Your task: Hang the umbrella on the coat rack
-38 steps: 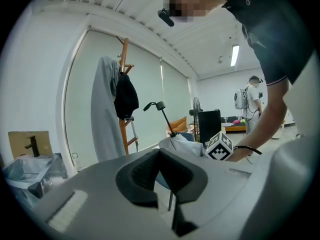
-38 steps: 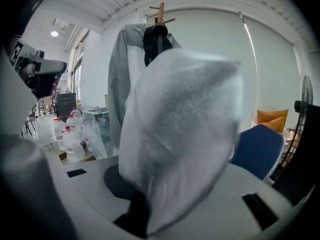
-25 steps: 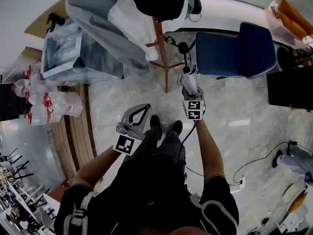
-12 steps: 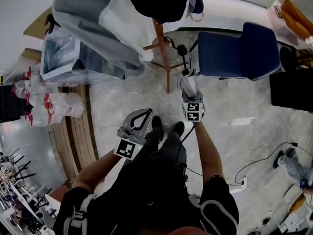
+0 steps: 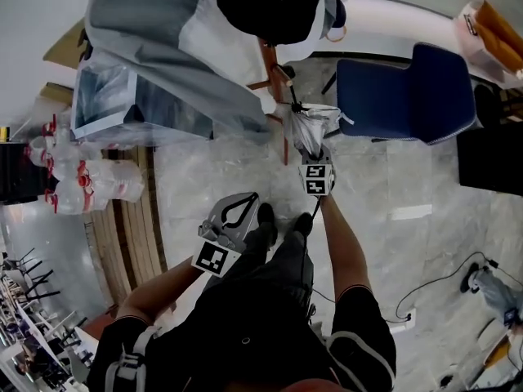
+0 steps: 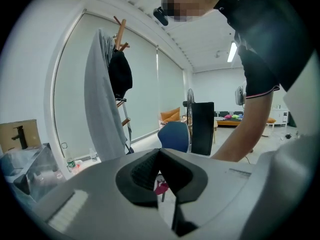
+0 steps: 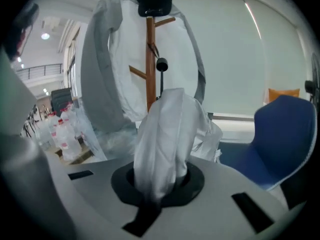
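Note:
A folded white-grey umbrella (image 5: 307, 127) stands up out of my right gripper (image 5: 314, 150), which is shut on its bunched fabric. In the right gripper view the umbrella (image 7: 163, 134) fills the jaws of the right gripper (image 7: 160, 184), and its black end (image 7: 161, 64) lies close to the wooden coat rack (image 7: 149, 59). The coat rack (image 5: 274, 70) stands just beyond the umbrella, hung with pale grey coats (image 5: 163, 47). My left gripper (image 5: 246, 200) hangs lower left by the person's legs. Its pads meet in the left gripper view, so the left gripper (image 6: 160, 156) is shut with nothing in it.
A blue chair (image 5: 409, 88) stands right of the rack. A dark garment (image 5: 265, 2) tops the pole. A clear plastic box (image 5: 106, 96) and several water bottles (image 5: 73, 178) sit at the left on wooden boards. A cable (image 5: 441, 280) trails over the marble floor at the right.
My right gripper has sunk and come closer to the rack's pole with the umbrella. The umbrella's fabric now bunches wider above the jaws. The left gripper has hardly moved.

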